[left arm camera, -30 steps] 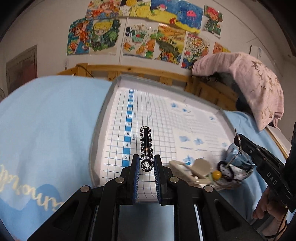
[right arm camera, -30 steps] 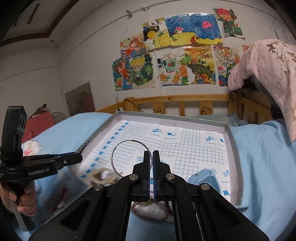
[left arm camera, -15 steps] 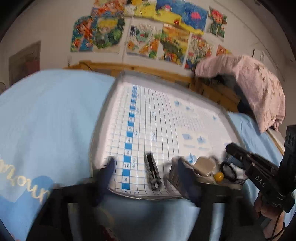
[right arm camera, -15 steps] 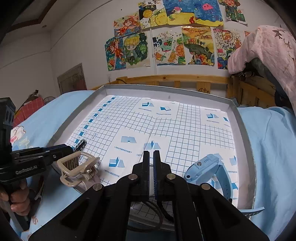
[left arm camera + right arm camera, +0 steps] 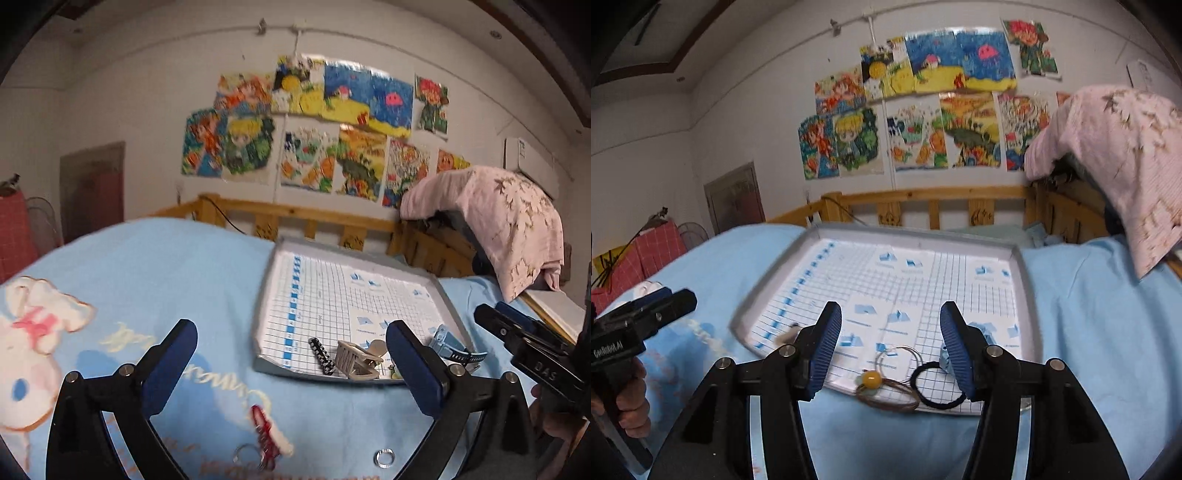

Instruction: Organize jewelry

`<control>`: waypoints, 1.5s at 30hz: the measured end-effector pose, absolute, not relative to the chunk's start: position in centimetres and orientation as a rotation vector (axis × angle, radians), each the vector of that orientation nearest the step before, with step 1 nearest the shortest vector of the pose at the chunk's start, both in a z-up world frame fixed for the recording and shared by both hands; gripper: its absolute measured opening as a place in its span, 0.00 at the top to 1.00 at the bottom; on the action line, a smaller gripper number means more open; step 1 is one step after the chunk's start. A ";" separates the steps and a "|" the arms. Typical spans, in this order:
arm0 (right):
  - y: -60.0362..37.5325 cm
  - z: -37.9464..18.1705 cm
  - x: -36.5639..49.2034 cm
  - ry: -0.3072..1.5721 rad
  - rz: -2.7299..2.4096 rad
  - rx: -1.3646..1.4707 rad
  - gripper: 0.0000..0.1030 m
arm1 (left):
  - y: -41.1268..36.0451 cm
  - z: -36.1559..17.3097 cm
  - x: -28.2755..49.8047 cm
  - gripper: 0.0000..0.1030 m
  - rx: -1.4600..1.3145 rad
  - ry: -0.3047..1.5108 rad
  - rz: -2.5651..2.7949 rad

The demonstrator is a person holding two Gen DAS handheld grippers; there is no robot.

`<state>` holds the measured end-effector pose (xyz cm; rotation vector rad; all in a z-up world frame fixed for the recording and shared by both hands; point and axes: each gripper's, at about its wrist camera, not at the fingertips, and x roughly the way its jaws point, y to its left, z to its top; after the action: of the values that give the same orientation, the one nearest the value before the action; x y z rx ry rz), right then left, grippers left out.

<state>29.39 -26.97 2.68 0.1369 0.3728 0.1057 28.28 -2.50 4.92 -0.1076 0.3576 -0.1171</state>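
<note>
Left wrist view: left tool spread wide, holding nothing, above the blue bed. One gridded tray held one black-and-white clip, one beige claw clip and one blue watch along its near edge. On the bedsheet lay one silver ring and one red keychain.

Right wrist view: right tool spread, empty. At the tray's near edge: one wire hoop, one yellow bead, one black hair tie.

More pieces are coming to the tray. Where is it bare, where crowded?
Bare: the tray grid from its far rim to mid-sheet. Crowded: the near edge, with striped clip, beige claw clip, yellow bead, black hair tie, blue watch.
</note>
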 end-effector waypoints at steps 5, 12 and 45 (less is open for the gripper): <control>-25.8 4.7 24.9 0.306 0.122 0.155 0.26 | -1.1 6.0 24.0 0.00 -0.125 0.317 -0.086; -24.8 4.6 17.8 0.250 0.172 0.231 0.05 | 0.4 5.5 17.1 0.00 -0.102 0.296 -0.048; -22.6 0.8 7.7 0.265 0.097 0.121 0.03 | 3.0 1.4 10.9 0.00 -0.028 0.390 -0.026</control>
<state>7.74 -22.63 0.77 0.1208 0.2646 0.0973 10.89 3.03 1.43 -0.0284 0.3901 -0.0261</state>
